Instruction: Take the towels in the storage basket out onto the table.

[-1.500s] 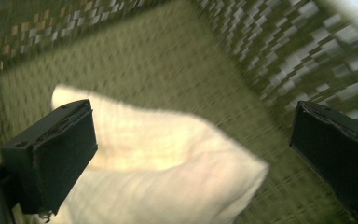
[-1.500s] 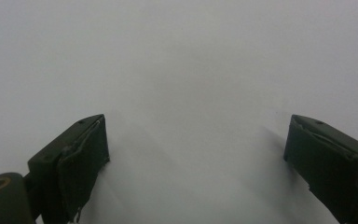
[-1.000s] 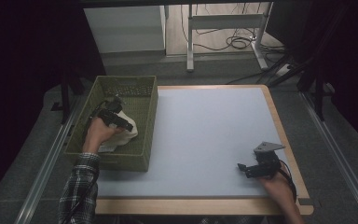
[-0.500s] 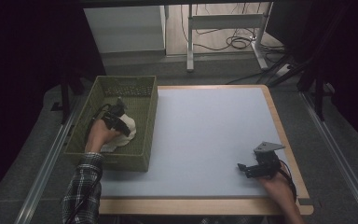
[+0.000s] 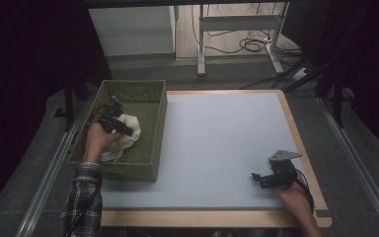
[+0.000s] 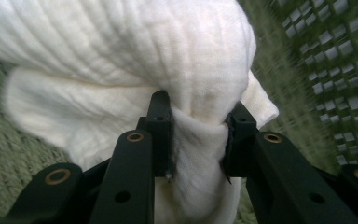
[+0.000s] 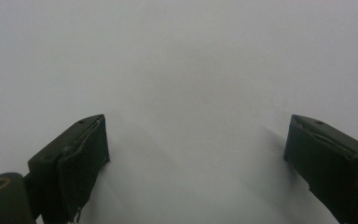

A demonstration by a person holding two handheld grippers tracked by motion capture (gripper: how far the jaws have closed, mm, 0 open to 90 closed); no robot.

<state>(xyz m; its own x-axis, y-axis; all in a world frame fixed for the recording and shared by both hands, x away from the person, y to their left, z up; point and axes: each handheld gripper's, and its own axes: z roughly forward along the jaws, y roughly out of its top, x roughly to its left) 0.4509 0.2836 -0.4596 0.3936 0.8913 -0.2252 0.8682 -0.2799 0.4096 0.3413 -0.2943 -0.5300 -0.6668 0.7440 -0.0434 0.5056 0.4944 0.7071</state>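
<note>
A white cloth (image 5: 127,131) lies bunched inside the green woven basket (image 5: 150,143) at the table's left edge. My left gripper (image 5: 124,129) is down in the basket, shut on a fold of the white cloth (image 6: 121,70) that is pinched between its jaws (image 6: 196,135). My right gripper (image 5: 257,179) rests low near the table's front right corner, jaws wide apart over the pale blue table top (image 7: 182,70), with nothing between them (image 7: 196,149).
The pale blue mat (image 5: 222,143) has a wooden border (image 5: 296,128). The basket wall (image 6: 326,60) stands close on the right of the cloth. Beyond the table are a desk frame with cables (image 5: 237,29) and dark floor.
My left gripper has drawn slightly back toward the person inside the basket, the cloth bunching up with it. The right gripper has stayed put.
</note>
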